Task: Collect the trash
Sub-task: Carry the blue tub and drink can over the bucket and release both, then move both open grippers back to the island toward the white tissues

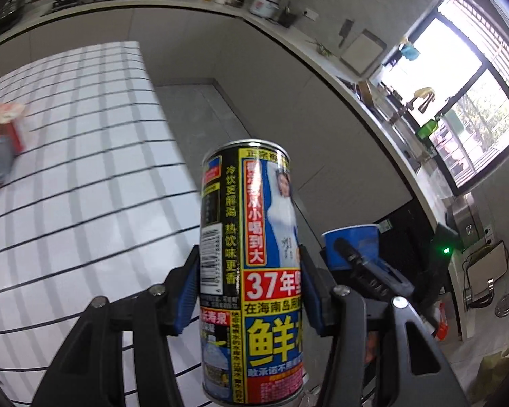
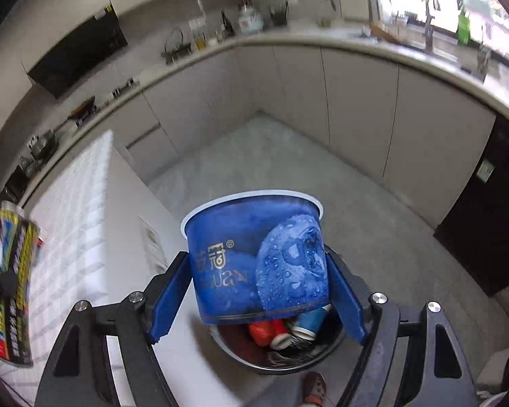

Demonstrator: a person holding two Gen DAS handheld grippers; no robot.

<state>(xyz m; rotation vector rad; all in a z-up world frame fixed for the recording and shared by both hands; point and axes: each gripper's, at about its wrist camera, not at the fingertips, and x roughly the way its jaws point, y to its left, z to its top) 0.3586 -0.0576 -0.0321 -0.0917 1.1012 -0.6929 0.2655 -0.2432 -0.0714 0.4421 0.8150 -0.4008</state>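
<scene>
- My left gripper (image 1: 251, 285) has its fingers (image 1: 186, 291) clamped on a tall drink can (image 1: 251, 271), black and yellow with red panels and Chinese print; the can stands upright between the blue pads, its top rim pointing away from the camera.
- My right gripper (image 2: 259, 291) has its fingers (image 2: 168, 302) closed on a blue paper tub (image 2: 258, 261) with a white rim and a blueberry picture; the tub sits tilted, mouth facing away from the lens.
- Directly under the tub, on the grey floor, I see a round metal trash bin (image 2: 329, 349) with a red item and a blue-and-white cup lying inside.
- A shoe shows at the bottom edge, just beside the bin.
- The desk (image 1: 85, 169), covered in a white grid-lined cloth, lies to the left in both views; a blurred pinkish packet (image 1: 3, 135) rests near its far left edge.
- In the left wrist view, the blue tub appears just right of the can, with the other gripper's dark frame.
- In the right wrist view, the can shows at the far left, over the desk's edge.
- A kitchen worktop with pans and a kettle curves along the walls.
</scene>
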